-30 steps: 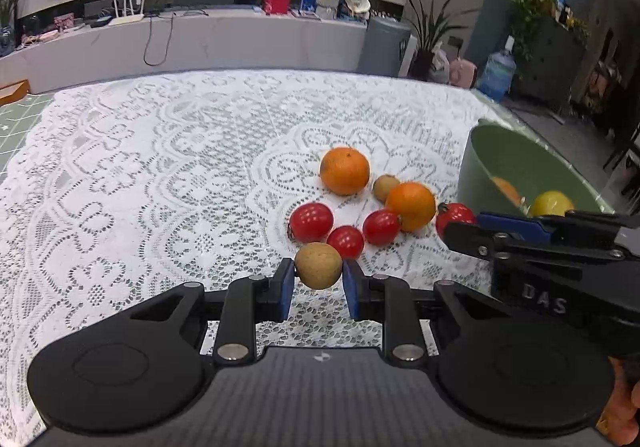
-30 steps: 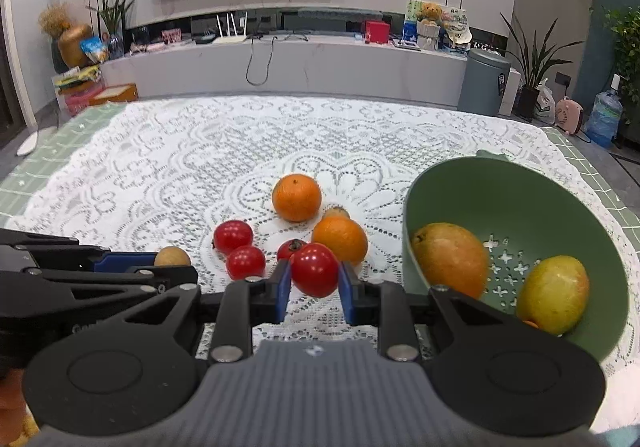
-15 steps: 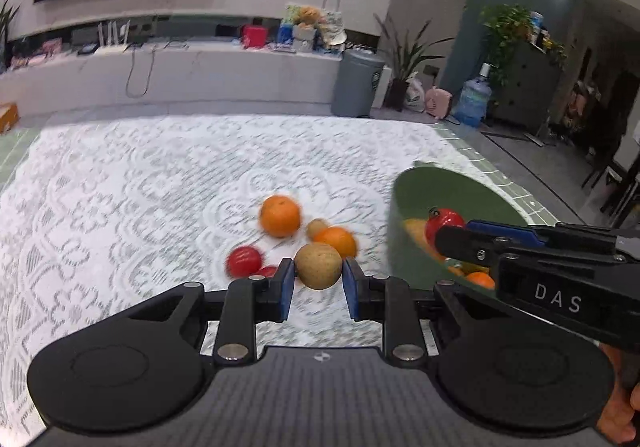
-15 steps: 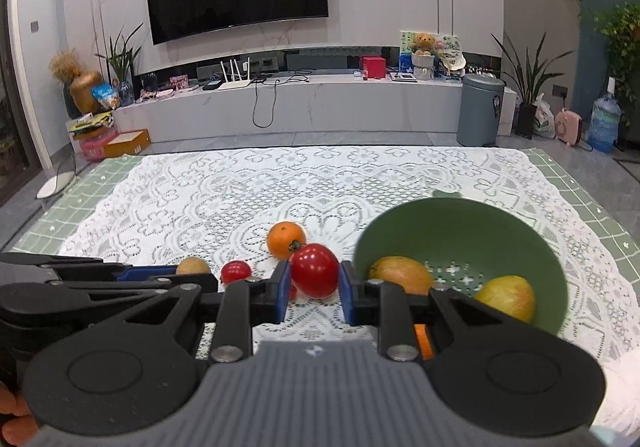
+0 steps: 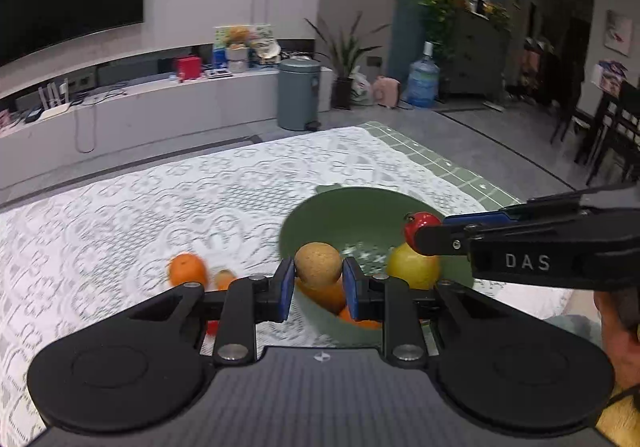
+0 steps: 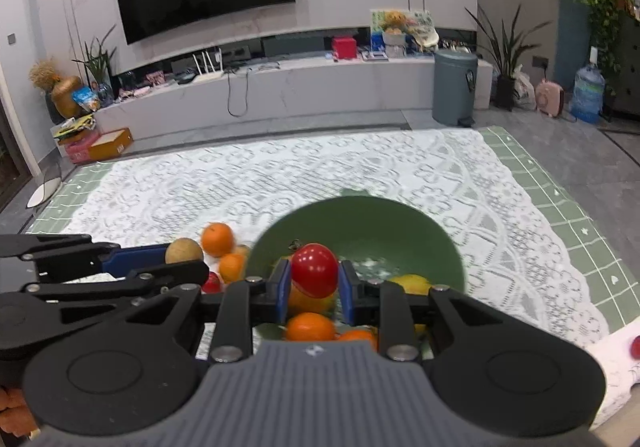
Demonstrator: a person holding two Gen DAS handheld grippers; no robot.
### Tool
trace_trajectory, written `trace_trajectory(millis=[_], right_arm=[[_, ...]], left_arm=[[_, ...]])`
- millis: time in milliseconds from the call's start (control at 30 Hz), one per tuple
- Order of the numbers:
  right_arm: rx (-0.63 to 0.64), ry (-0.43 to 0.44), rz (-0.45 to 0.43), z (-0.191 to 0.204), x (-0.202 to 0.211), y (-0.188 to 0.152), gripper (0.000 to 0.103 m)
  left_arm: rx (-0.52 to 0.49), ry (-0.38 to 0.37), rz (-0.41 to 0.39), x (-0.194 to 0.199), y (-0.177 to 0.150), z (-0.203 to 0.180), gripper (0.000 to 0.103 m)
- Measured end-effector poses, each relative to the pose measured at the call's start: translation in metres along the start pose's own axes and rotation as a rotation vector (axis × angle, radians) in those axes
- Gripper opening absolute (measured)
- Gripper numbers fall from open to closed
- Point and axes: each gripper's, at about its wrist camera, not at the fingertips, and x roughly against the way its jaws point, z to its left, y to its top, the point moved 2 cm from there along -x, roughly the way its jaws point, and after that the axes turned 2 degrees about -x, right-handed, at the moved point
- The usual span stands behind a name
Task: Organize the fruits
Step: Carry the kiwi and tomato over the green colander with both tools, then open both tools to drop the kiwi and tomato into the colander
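The left claw (image 5: 318, 283) is clamped on a brown round fruit (image 5: 318, 263), held above the near rim of the green bowl (image 5: 360, 207). The right claw (image 6: 314, 285) is clamped on a red tomato (image 6: 314, 269), held over the bowl's interior.

Risks noted: a release from this height could make either fruit bounce off the fruit already inside, a yellow fruit (image 5: 412, 267) and several oranges (image 6: 311, 327), or strike the rim and roll onto the lace-covered surface (image 6: 360, 175). The brown fruit is judged the likelier to miss, being close to the bowl's edge. With both claws near each other, contact between them is possible.

Hidden or unclear: the bowl's near wall and floor are covered by the claw bodies, so its count cannot be fixed. Loose oranges (image 5: 187, 270) beside the bowl are blurred; a red object (image 6: 635, 347) at the right edge is cut off.
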Motion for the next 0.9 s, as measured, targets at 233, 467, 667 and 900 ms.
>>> trace_trajectory(millis=[233,467,667,900], right_arm=[[0.023,-0.011,0.077,-0.035,-0.018,0.003,0.022],[0.071,0.000,0.123,-0.049,-0.045,0.010,0.022],[0.107,0.013,0.172,-0.051,-0.072,0.016,0.022],[0.153,0.015,0.190,-0.046,-0.099,0.020,0.022]], left_arm=[[-0.043,-0.036,0.050,-0.032,0.005,-0.017,0.029],[-0.081,-0.037,0.101,-0.059,0.007,-0.016,0.029],[-0.061,-0.023,0.116,-0.078,0.017,-0.003,0.029],[-0.051,-0.004,0.134,-0.097,0.027,0.009,0.029]])
